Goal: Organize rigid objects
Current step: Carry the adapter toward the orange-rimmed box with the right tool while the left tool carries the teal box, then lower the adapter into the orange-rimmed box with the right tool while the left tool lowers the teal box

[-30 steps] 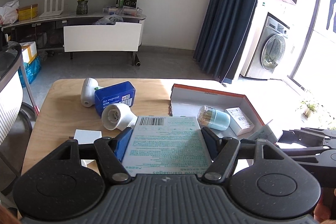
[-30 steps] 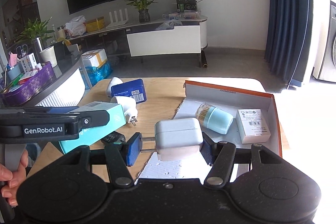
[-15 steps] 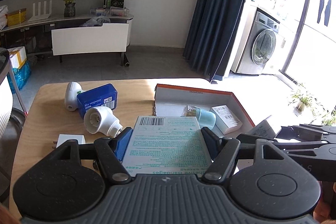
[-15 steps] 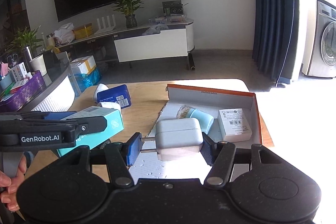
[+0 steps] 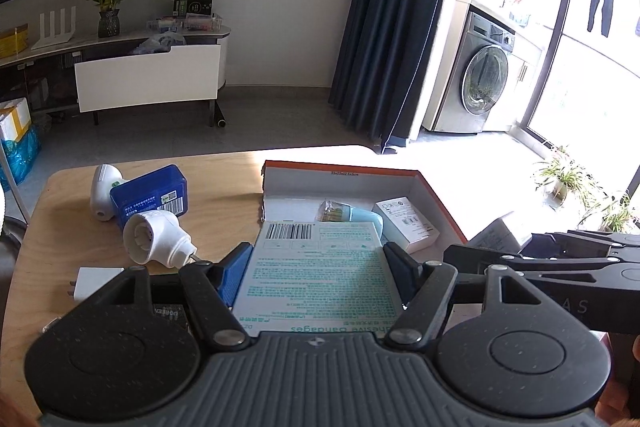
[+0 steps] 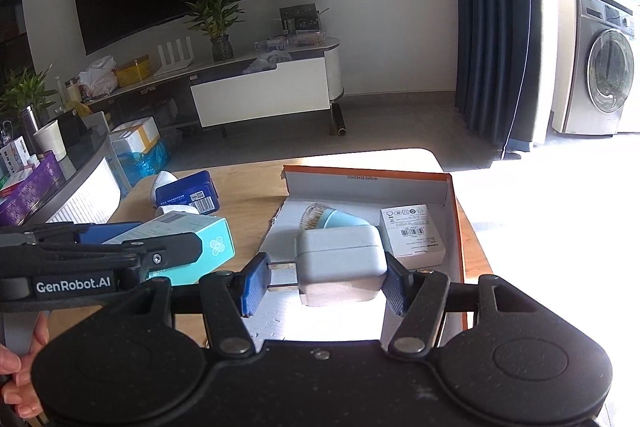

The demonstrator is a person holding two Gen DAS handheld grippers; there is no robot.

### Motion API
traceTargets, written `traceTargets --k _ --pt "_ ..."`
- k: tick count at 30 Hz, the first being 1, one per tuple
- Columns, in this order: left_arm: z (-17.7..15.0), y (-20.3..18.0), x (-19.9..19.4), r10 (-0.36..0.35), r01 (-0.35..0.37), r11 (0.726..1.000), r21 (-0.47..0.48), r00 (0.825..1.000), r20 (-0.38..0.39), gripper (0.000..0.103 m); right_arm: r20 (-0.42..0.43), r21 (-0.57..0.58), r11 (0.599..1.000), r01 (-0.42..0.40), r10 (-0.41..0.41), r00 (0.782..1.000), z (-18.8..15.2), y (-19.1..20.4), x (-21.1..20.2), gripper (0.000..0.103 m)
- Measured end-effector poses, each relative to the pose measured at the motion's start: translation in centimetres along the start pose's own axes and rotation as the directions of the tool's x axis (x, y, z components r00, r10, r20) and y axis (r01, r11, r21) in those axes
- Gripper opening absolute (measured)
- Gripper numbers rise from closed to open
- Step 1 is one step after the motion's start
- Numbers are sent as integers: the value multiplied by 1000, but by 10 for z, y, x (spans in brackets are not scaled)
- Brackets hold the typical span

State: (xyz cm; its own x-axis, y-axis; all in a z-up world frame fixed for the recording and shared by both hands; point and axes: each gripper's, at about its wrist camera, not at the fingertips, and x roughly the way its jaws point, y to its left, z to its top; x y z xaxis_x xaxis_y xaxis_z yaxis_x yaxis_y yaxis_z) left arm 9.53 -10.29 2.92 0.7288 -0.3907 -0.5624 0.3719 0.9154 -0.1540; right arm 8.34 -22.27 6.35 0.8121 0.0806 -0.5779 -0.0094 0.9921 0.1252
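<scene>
My left gripper (image 5: 318,267) is shut on a teal-and-white bandage box (image 5: 320,275), held flat above the wooden table just left of the orange box (image 5: 440,203). My right gripper (image 6: 322,277) is shut on a white plug adapter (image 6: 340,267), its prongs against the left pad, over the orange box (image 6: 454,211). Inside that box lie a light-blue toothpick holder (image 6: 332,217) and a small white carton (image 6: 412,231). The left gripper with the bandage box (image 6: 188,239) also shows at the left of the right wrist view.
On the table's left lie a blue tin (image 5: 150,195), two white plug-shaped devices (image 5: 156,237) (image 5: 102,191), a flat white charger (image 5: 98,283) and a dark box (image 5: 168,313). A TV stand (image 6: 264,91), a curtain (image 5: 396,27) and a washing machine (image 5: 480,83) stand beyond. A hand (image 6: 20,367) holds the left gripper.
Both grippers have drifted rightward toward the orange box, each keeping its object. The table items have slid left in both views.
</scene>
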Motion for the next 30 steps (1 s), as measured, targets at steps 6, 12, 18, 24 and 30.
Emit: traceTargets --k 6,12,18,24,30 --pt "2 -7 7 -8 8 1000 18 1000 -7 71 1 15 1000 16 -16 1000 2 -7 -1 71" --pt "5 -15 12 -18 19 999 33 1000 -8 72 2 27 999 24 -24 1000 5 -14 1 71" --pt "7 -19 16 -21 21 999 38 1000 -9 72 5 35 999 30 -30 1000 6 -20 1 71" --pt "8 -22 19 -16 16 999 42 1000 -15 72 8 35 999 32 -33 999 9 -23 3 71" --pt "9 -23 22 -13 13 999 44 1000 -18 72 5 34 999 34 -34 999 11 -25 8 71"
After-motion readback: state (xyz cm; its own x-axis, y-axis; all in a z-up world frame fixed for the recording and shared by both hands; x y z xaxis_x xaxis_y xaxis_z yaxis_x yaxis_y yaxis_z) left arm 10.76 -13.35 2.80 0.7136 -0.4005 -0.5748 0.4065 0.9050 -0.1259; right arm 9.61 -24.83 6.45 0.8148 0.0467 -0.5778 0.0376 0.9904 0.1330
